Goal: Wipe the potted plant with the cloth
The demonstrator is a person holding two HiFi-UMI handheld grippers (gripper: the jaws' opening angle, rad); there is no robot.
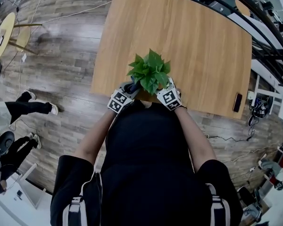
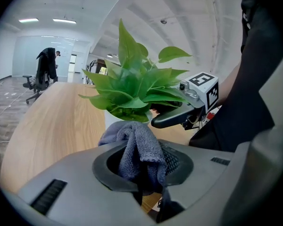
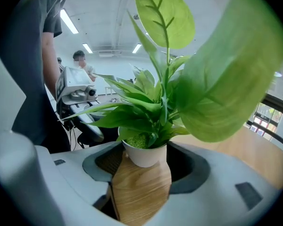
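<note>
A small potted plant [image 1: 150, 72] with broad green leaves stands in a white pot [image 3: 145, 153] near the front edge of the wooden table [image 1: 198, 46]. My left gripper [image 2: 141, 161] is shut on a bunched grey cloth [image 2: 137, 147], just short of the plant [image 2: 137, 91] on its left side. My right gripper [image 3: 146, 166] is open on the other side, with the pot standing between its fingertips and not visibly touched. Large leaves [image 3: 217, 84] hang close over the right gripper's camera. In the head view both grippers, left [image 1: 131, 87] and right [image 1: 164, 87], flank the plant.
A dark phone [image 1: 237, 102] lies near the table's right front corner. A seated person's legs [image 1: 23, 108] are on the floor at the left, beside a round yellow side table [image 1: 4, 32]. An office chair [image 2: 35, 81] stands far off.
</note>
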